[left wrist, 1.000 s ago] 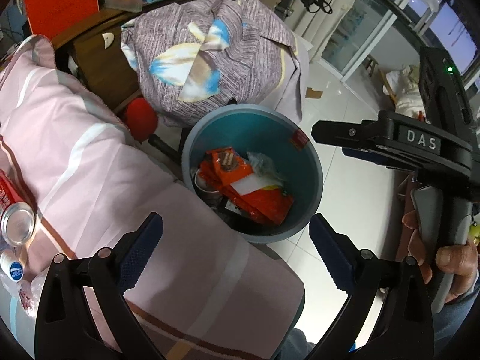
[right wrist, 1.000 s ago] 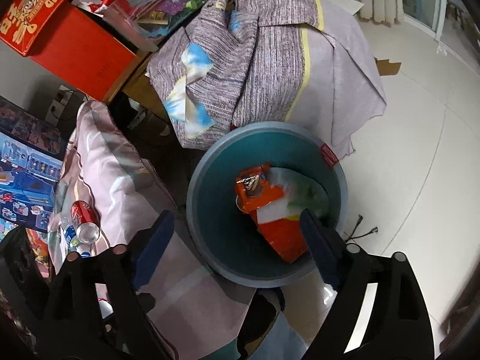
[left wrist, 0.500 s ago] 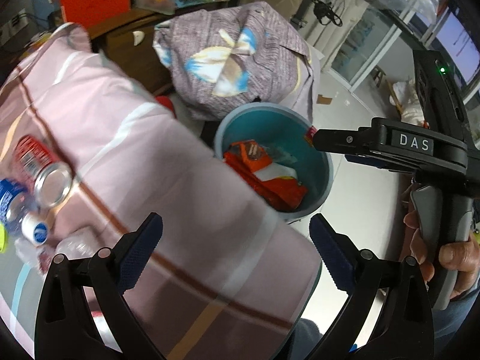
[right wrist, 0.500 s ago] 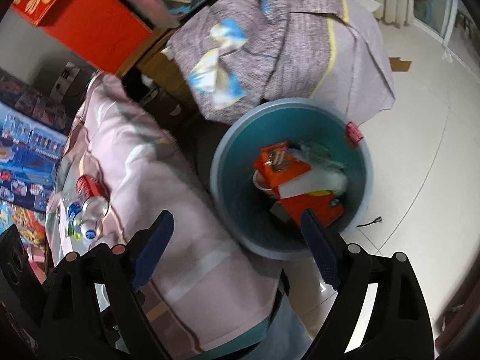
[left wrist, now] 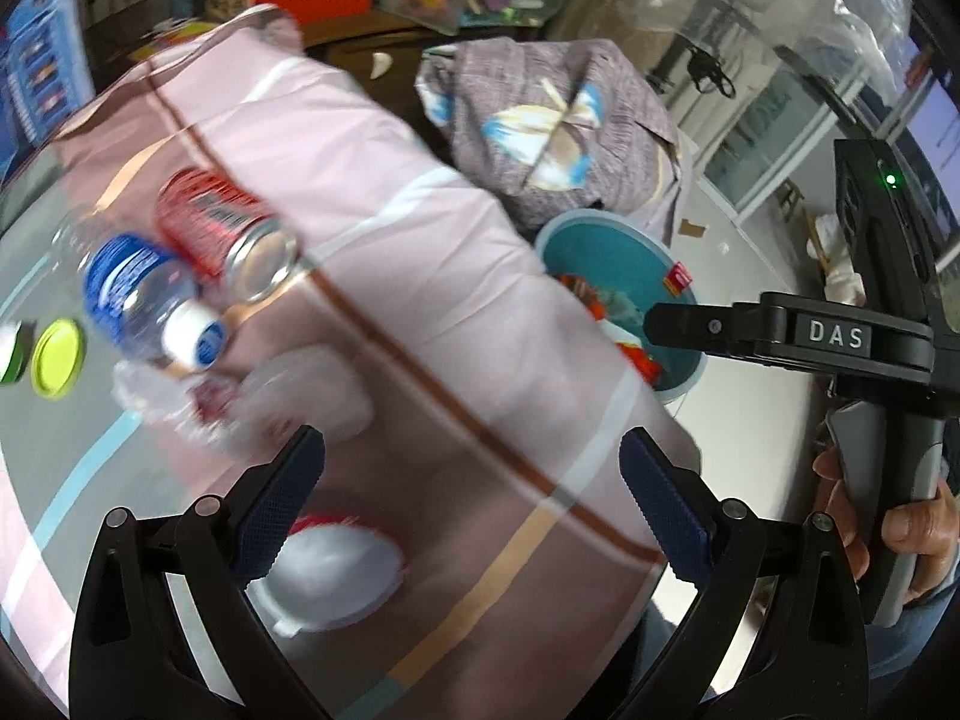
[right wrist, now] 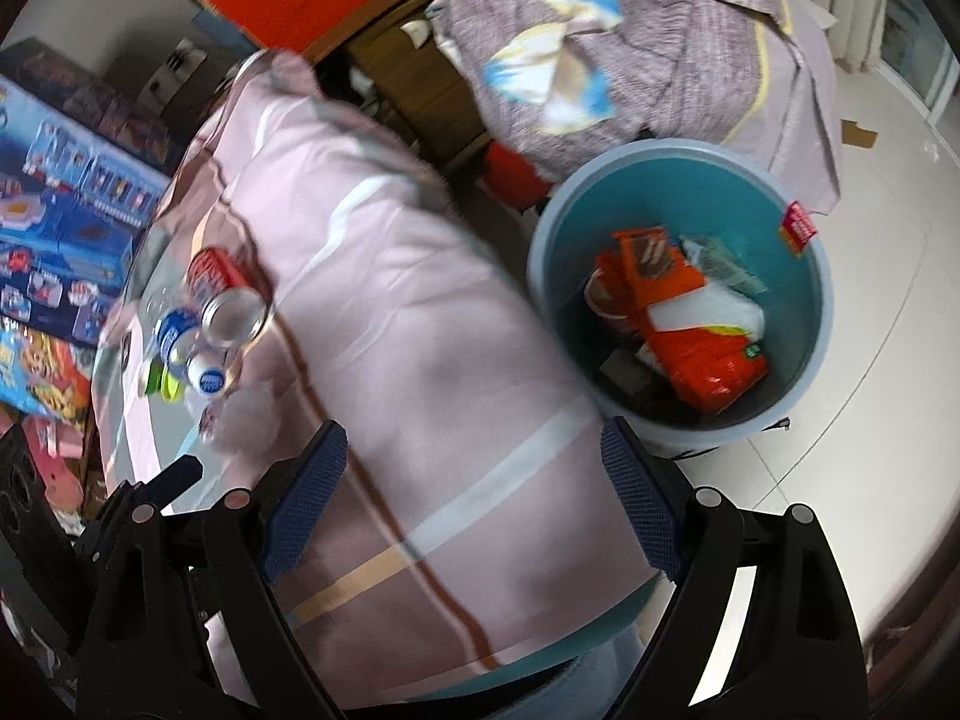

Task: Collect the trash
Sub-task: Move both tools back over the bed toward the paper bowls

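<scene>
Pink striped cloth (left wrist: 420,276) covers the surface across most of the left wrist view. Left hand-held gripper (left wrist: 474,498): fingers spread wide, nothing between them, hovering over the cloth. Trash lying on the cloth at left: red can (left wrist: 225,234) on its side, touching a clear bottle with blue label (left wrist: 144,306); crumpled clear wrapper (left wrist: 240,402) just below them; yellow-green lid (left wrist: 57,351) at the edge; white round lid (left wrist: 333,570) near the left finger. Image is motion-blurred, so finer detail cannot be read. Teal bin (left wrist: 606,240) sits on the floor past the cloth edge, partly hidden by the right tool body. Right wrist view: right hand-held gripper (right wrist: 474,504) also wide and empty, above the cloth. Bin (right wrist: 678,204) seen in full; inside are an orange snack packet (right wrist: 702,354), a smaller orange wrapper (right wrist: 651,264), some white and clear packaging, and dark items at the bottom, not identifiable. Can (right wrist: 225,288) and bottle (right wrist: 186,342) lie well apart from the bin. Risks, as judged: can and bottle are round and touching, so nudging one may roll both; loose cloth may bunch in the fingers; the thin wrapper may slip.
</scene>
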{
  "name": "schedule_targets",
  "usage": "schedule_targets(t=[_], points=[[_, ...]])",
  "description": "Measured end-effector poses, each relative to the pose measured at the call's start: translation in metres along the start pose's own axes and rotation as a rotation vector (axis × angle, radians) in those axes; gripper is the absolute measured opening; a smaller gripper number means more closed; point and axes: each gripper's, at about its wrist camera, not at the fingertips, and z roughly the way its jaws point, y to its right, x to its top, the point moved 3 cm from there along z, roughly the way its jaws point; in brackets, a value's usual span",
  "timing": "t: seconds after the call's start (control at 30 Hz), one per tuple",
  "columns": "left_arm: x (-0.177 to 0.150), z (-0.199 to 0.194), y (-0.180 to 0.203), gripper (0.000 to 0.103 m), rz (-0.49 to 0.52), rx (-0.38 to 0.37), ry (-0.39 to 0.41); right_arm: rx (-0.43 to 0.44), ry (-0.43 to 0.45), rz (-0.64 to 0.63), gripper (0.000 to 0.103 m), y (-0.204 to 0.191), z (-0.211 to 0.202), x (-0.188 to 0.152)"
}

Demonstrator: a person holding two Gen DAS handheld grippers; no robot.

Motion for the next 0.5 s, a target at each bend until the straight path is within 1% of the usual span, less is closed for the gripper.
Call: schedule_targets(t=[0.1, 0.23, 0.33, 0.5], points=[[-0.010, -0.006, -0.018, 0.099, -0.031, 0.008, 0.002, -0.005, -0.013, -0.030, 0.083, -0.017, 0.003, -0.008], [-0.027, -0.019, -0.051, 0.099, -0.078, 0.019, 0.018, -0.004, -0.034, -0.061, 0.083, -0.039, 0.010, -0.018], [-0.039, -0.026, -0.074, 0.099, -0.110, 0.029, 0.027, 0.011, -0.060, -0.083, 0.083, -0.058, 0.018, -0.029], [-0.060, -0.037, -0.114, 0.099, -0.179, 0.040, 0.037, 0.044, -0.135, -0.149, 0.083, -0.099, 0.042, -0.057]])
